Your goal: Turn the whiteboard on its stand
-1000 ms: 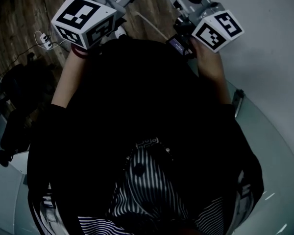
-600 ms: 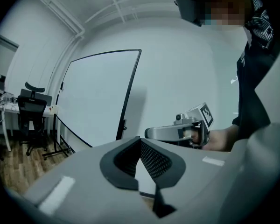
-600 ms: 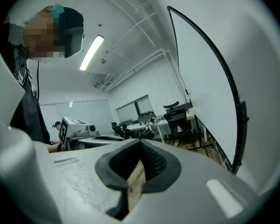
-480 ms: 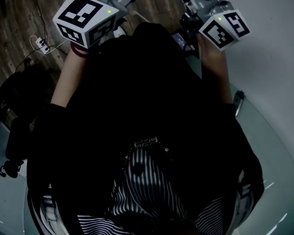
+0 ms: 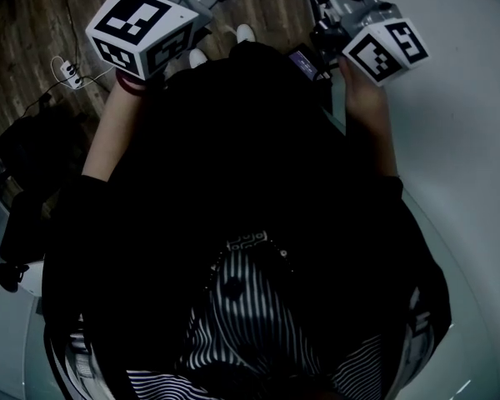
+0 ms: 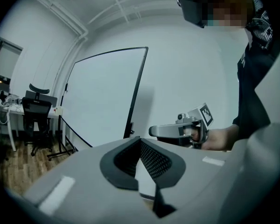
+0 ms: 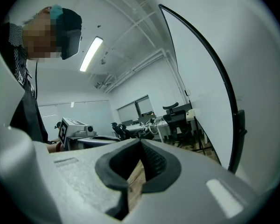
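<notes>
The whiteboard [image 6: 105,97] is a tall white panel in a thin black frame, standing upright ahead of my left gripper [image 6: 140,139] and apart from it. In the right gripper view the whiteboard [image 7: 252,69] fills the right side, its black edge curving down to a dark clamp [image 7: 238,125]. My right gripper [image 7: 140,142] is level and close beside that edge, not touching it. Both grippers are shut with nothing between their pads. In the head view only their marker cubes, left [image 5: 142,30] and right [image 5: 385,50], show above the person's dark torso.
Wooden floor [image 5: 33,23] lies below with a white power strip [image 5: 69,72] and cables at the left. Desks and black office chairs [image 6: 36,113] stand behind the board's stand legs [image 6: 60,148]. More chairs and desks [image 7: 172,118] fill the far room.
Both hands have drifted a little toward the top of the head view, the right cube also rightward. The floor has slid past and the person's shoes now show between the grippers.
</notes>
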The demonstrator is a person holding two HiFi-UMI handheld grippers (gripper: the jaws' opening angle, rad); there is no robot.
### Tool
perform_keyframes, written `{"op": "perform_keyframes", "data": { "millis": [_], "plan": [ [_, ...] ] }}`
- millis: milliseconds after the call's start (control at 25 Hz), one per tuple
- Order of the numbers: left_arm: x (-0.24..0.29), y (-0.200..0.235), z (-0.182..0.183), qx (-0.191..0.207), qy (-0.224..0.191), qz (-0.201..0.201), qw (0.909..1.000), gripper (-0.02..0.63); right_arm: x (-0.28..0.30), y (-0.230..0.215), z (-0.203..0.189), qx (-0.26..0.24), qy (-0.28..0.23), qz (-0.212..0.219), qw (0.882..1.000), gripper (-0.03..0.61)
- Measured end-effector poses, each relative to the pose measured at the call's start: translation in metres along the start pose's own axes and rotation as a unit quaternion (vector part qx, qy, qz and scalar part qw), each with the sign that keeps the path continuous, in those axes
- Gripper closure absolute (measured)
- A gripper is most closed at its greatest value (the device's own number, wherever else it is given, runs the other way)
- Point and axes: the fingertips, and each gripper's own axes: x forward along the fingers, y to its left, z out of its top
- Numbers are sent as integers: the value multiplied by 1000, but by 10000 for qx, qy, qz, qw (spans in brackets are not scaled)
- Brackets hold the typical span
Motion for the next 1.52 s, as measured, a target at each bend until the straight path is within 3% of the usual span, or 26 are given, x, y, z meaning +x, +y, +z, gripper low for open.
{"op": "perform_keyframes", "data": {
  "millis": [360,1040,1320,1520],
  "plan": [
    [58,5,23,-52,-82,273,9996,615,0,-52,29,-114,137,364,9992,580],
    [126,21,42,5,-69,885,9960,615,-6,-133,46,-184,83,572,9982,580],
    [137,31,42,-175,0,1196,9927,615,-9,-171,47,-41,119,401,9991,579],
    [145,34,33,-202,44,1075,9940,615,-5,-184,28,-99,346,151,9992,580]
  ]
}}
